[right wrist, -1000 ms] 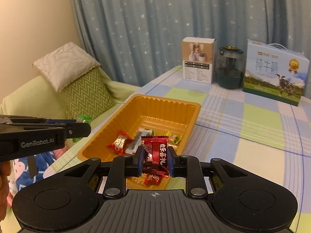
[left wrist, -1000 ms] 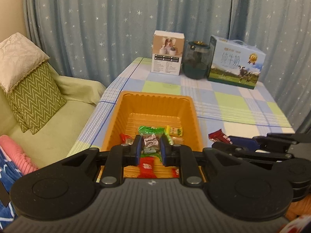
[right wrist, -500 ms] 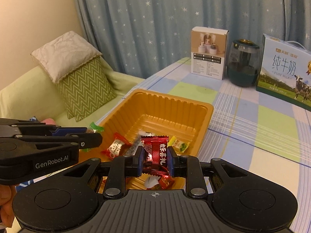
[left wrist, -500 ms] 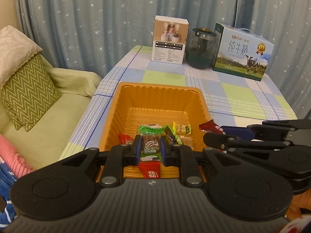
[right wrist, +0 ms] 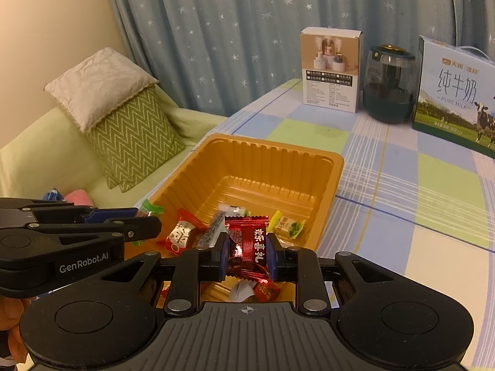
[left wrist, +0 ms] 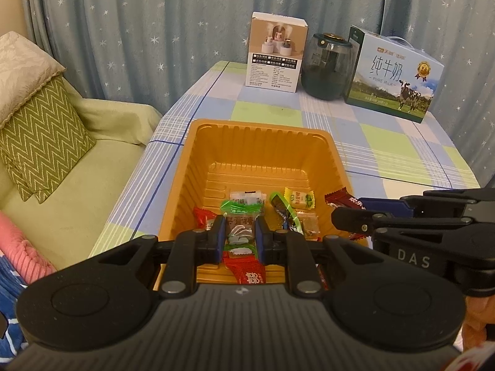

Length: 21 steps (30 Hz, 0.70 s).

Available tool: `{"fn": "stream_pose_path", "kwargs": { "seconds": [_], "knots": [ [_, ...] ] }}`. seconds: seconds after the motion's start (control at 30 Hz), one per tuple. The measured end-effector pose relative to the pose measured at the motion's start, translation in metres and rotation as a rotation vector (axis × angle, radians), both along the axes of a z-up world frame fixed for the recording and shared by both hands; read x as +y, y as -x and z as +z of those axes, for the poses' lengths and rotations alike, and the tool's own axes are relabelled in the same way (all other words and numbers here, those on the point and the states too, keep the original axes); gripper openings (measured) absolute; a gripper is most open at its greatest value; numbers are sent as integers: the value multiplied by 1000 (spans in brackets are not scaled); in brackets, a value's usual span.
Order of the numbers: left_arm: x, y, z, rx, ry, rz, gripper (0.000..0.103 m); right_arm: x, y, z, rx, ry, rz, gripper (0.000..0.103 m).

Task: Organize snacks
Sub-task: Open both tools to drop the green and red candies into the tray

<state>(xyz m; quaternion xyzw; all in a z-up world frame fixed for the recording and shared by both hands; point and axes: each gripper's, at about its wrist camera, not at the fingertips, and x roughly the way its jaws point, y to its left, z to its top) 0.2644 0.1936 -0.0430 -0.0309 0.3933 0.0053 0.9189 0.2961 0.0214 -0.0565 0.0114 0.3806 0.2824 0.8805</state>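
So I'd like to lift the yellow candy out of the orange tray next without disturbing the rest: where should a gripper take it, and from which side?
Probably the yellow candy is best pinched across its flat middle, coming from above. It lies near the orange tray's right wall, so a side approach looks blocked, and its twisted ends seem too flimsy to grip.

The orange tray (left wrist: 328,154) looks like thin ribbed plastic with a soft sheen. The red candy (right wrist: 247,245) wears crinkled glossy foil. Both grippers are matt black plastic. The checked tablecloth (right wrist: 402,185) is smooth cloth, the curtain (left wrist: 154,31) soft fabric, the milk box (left wrist: 396,77) glossy printed card.
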Motion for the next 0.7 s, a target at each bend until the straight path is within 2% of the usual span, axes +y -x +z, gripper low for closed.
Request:
{"fn": "stream_pose_path", "kwargs": {
  "seconds": [0.37,0.4,0.47,0.7],
  "knots": [
    [3,-10,-14,42,-12,-6,19,3,-7,-6,19,-13,-10,25],
    [4,-10,-15,46,-15,0,30,3,-7,-6,20,-14,-11,25],
    [8,-8,-16,39,-8,24,43,2,-7,-7,22,-17,-13,25],
    [15,1,-9,18,-11,33,45,0,-6,-7,34,-27,-22,25]
  ]
}}
